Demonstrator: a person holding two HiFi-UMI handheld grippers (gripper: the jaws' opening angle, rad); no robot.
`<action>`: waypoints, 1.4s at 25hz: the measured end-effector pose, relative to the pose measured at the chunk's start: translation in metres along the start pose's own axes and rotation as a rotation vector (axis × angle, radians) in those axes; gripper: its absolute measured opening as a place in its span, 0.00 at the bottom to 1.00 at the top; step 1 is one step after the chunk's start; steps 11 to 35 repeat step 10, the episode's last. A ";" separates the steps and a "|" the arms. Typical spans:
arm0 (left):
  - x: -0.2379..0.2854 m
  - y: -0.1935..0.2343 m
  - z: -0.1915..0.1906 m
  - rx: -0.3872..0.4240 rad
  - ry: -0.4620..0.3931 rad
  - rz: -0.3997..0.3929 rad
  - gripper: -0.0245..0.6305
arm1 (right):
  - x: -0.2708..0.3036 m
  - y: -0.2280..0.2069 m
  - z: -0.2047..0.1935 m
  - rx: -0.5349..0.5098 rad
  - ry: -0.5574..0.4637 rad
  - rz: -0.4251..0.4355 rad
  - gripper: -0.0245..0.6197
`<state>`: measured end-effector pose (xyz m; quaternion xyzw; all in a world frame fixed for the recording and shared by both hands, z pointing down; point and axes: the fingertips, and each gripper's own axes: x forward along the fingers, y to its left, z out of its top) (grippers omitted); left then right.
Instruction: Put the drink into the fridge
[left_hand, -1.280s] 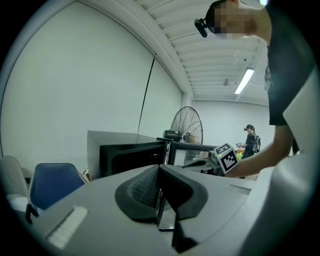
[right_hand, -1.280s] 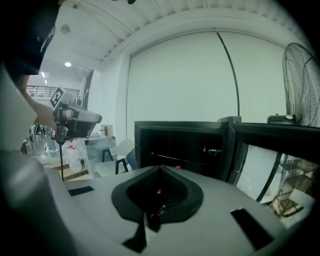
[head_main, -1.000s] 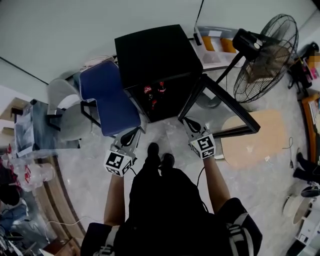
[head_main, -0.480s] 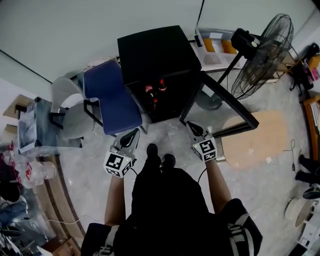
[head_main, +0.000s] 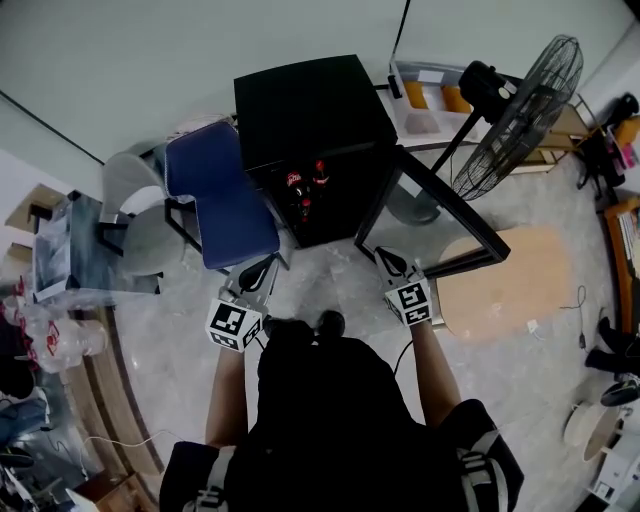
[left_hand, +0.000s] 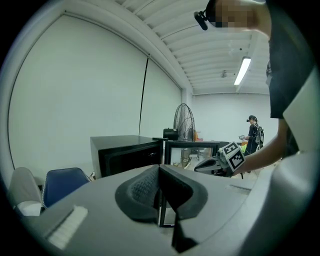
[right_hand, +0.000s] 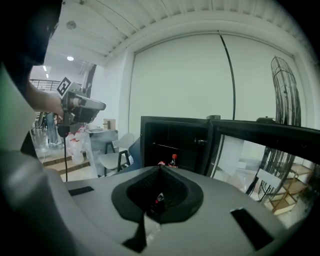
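Observation:
The black fridge (head_main: 310, 115) stands with its glass door (head_main: 430, 215) swung open to the right. Red-capped drink bottles (head_main: 303, 187) stand on its shelf, and one bottle (right_hand: 173, 160) shows over the jaws in the right gripper view. My left gripper (head_main: 257, 271) is shut and empty in front of the fridge, beside the blue chair (head_main: 220, 195). My right gripper (head_main: 388, 260) is shut and empty too, just short of the door's lower edge. The jaws of the left gripper (left_hand: 159, 170) meet with nothing between them, and so do those of the right gripper (right_hand: 160, 172).
A standing fan (head_main: 515, 105) and a low shelf unit (head_main: 430, 100) are to the right of the fridge. A white chair (head_main: 135, 215) and a cluttered table (head_main: 70, 260) stand at the left. A round wooden board (head_main: 505, 280) lies on the floor behind the door.
The right gripper has slid a little back toward my body and down. The left gripper has hardly moved. One of my shoes has drawn back under me.

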<state>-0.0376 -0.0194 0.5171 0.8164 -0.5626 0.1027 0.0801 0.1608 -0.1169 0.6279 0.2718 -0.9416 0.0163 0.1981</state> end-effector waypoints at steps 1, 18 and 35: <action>0.001 0.001 0.001 0.003 -0.002 0.004 0.04 | -0.001 -0.001 0.001 0.004 -0.008 -0.002 0.04; -0.003 0.019 0.011 0.016 -0.003 0.021 0.04 | 0.001 0.002 0.003 -0.006 -0.002 0.014 0.04; -0.003 0.019 0.011 0.016 -0.003 0.021 0.04 | 0.001 0.002 0.003 -0.006 -0.002 0.014 0.04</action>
